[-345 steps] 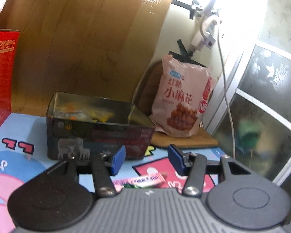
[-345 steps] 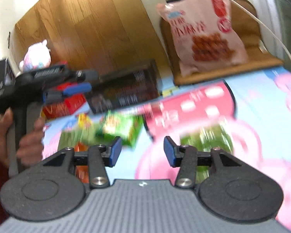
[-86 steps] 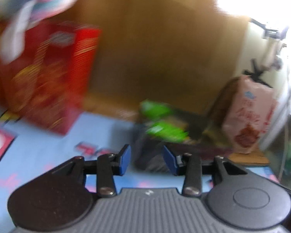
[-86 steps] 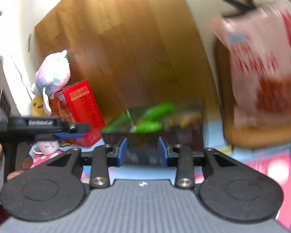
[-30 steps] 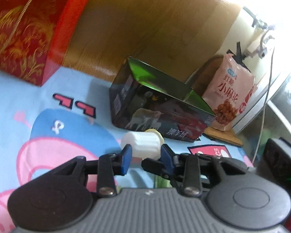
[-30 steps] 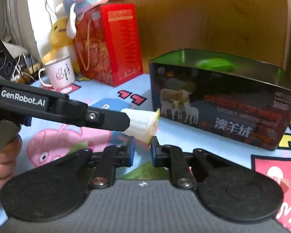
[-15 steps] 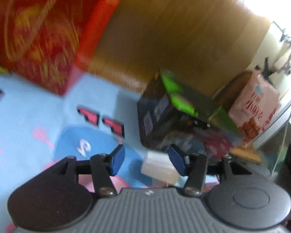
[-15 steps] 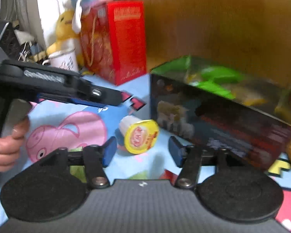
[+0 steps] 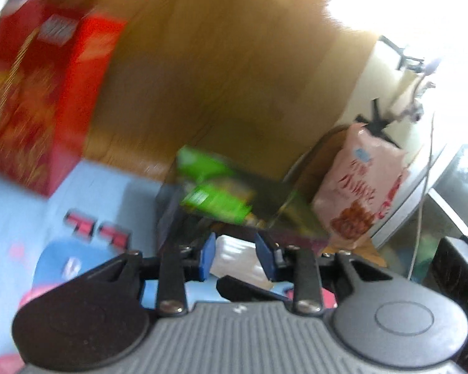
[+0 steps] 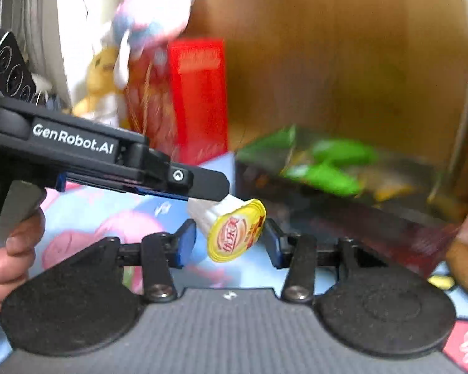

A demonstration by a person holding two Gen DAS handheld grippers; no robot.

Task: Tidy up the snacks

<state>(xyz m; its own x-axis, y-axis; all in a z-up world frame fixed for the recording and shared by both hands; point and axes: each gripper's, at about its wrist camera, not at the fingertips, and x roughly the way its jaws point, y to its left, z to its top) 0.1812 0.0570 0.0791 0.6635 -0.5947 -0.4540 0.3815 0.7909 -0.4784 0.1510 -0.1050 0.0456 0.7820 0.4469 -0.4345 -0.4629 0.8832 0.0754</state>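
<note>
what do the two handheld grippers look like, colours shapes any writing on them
Both grippers are matte black with a grey ribbed body, two round black discs at the sides, and black finger arms fixed by silver screws, ending in blue pads. The left gripper shows this from its own camera, the right gripper likewise. Seen side-on from the right wrist view, the left one has a pistol-style handle and white "GenRobot.AI" lettering. No cables or sleeves show.

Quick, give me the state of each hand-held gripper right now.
Left hand-held gripper: just closed on the small white ribbed plastic cup with the yellow foil lid, holding it.
Right hand-held gripper: open, holding nothing, jaws just narrowing.
</note>
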